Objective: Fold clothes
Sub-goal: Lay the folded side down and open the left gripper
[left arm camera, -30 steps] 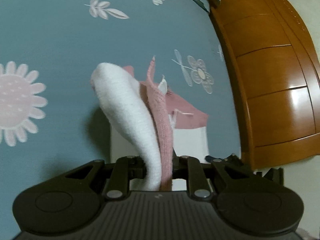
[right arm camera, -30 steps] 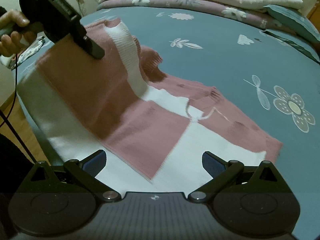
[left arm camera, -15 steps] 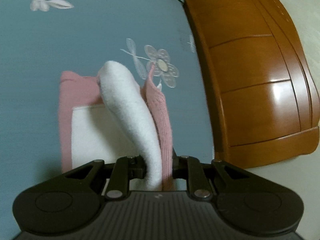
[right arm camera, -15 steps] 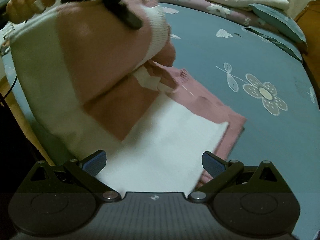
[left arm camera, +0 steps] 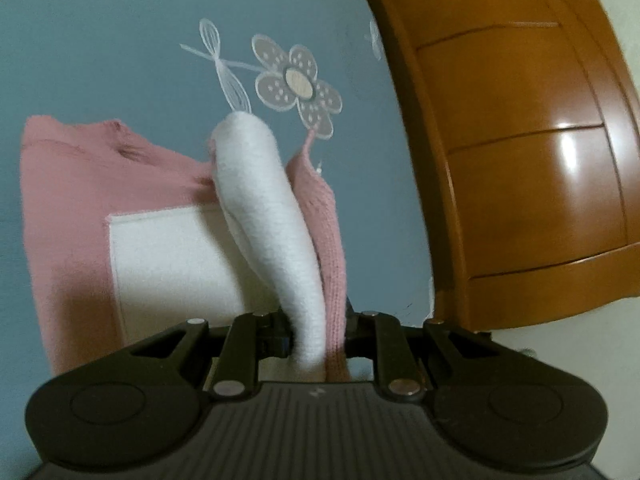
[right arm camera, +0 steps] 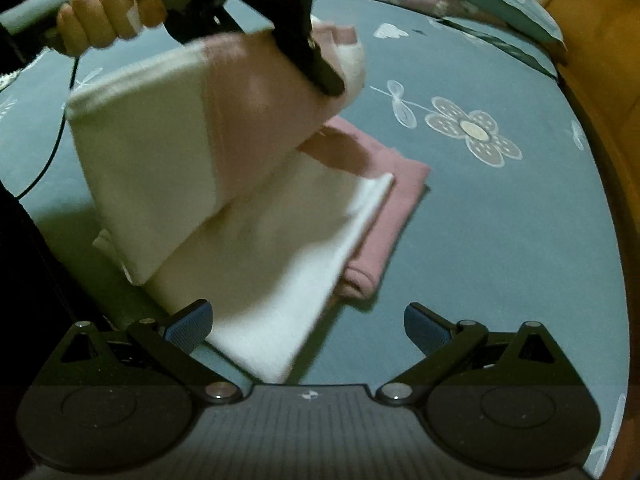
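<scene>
Each wrist view shows the black plastic body of a handheld tool at the near edge: a ribbed centre plate with a small pale mark, rounded housings left and right, and angled link arms fastened by silver screws. The right tongs [right arm camera: 308, 322] carry blue textured pads [right arm camera: 191, 325]. The left tongs [right arm camera: 326, 80], seen from the right wrist, are a black bar below a grey-blue handle, with a thin black cable trailing left of the person's hand [right arm camera: 102, 20].

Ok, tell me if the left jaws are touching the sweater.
Touching. The left wrist view shows the left gripper shut on a white and pink fold of the sweater.
</scene>
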`<control>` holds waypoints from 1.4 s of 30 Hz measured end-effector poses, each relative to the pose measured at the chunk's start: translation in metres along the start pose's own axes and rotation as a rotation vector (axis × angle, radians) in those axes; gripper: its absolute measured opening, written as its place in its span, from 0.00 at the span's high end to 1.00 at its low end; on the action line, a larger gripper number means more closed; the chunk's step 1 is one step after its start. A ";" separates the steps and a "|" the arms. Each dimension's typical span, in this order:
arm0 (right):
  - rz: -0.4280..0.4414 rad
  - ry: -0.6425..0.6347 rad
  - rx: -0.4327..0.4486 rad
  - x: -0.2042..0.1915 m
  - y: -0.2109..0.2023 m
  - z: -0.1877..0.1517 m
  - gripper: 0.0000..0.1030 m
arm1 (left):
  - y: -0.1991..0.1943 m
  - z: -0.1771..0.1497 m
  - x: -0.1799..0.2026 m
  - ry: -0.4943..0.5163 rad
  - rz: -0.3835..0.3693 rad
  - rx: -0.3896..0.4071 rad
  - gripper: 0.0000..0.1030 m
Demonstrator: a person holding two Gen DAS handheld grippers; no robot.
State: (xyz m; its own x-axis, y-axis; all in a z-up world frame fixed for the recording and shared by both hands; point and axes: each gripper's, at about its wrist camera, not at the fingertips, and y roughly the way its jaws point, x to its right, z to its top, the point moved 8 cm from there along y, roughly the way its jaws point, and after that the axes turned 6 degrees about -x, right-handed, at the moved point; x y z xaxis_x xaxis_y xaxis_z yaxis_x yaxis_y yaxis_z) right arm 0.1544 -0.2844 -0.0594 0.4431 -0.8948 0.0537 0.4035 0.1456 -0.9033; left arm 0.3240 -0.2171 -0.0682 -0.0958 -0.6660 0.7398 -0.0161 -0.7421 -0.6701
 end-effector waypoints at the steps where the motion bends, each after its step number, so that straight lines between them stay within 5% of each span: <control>1: -0.003 0.005 -0.003 0.000 0.000 -0.002 0.00 | 0.008 0.000 0.000 0.000 0.007 -0.010 0.82; 7: -0.016 0.032 -0.023 0.001 -0.002 -0.011 0.00 | 0.035 -0.003 0.000 -0.003 0.033 -0.046 0.81; 13: -0.025 0.050 -0.040 0.001 -0.002 -0.016 0.00 | 0.051 -0.002 0.012 0.047 0.051 -0.076 0.64; 23: -0.027 0.044 -0.029 0.004 -0.012 -0.016 0.00 | 0.031 -0.010 0.048 0.335 0.051 -0.038 0.38; 28: -0.011 0.046 0.030 0.018 -0.018 -0.001 0.00 | 0.014 -0.035 0.033 0.489 0.183 -0.017 0.34; 32: 0.005 0.029 0.065 0.031 -0.015 0.016 0.00 | 0.003 -0.043 0.003 0.440 0.250 0.032 0.34; 38: 0.067 -0.038 0.183 0.044 -0.018 0.066 0.01 | -0.016 -0.061 -0.005 0.431 0.257 0.115 0.31; 42: 0.144 -0.032 0.227 0.057 -0.008 0.106 0.21 | -0.014 -0.071 -0.009 0.433 0.275 0.145 0.31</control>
State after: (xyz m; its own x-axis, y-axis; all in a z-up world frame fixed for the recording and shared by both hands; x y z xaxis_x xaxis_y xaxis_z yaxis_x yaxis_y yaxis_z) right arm 0.2612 -0.2915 -0.0040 0.5326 -0.8447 -0.0519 0.5019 0.3647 -0.7843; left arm 0.2541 -0.1954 -0.0703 -0.4793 -0.7680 0.4247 0.2025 -0.5677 -0.7980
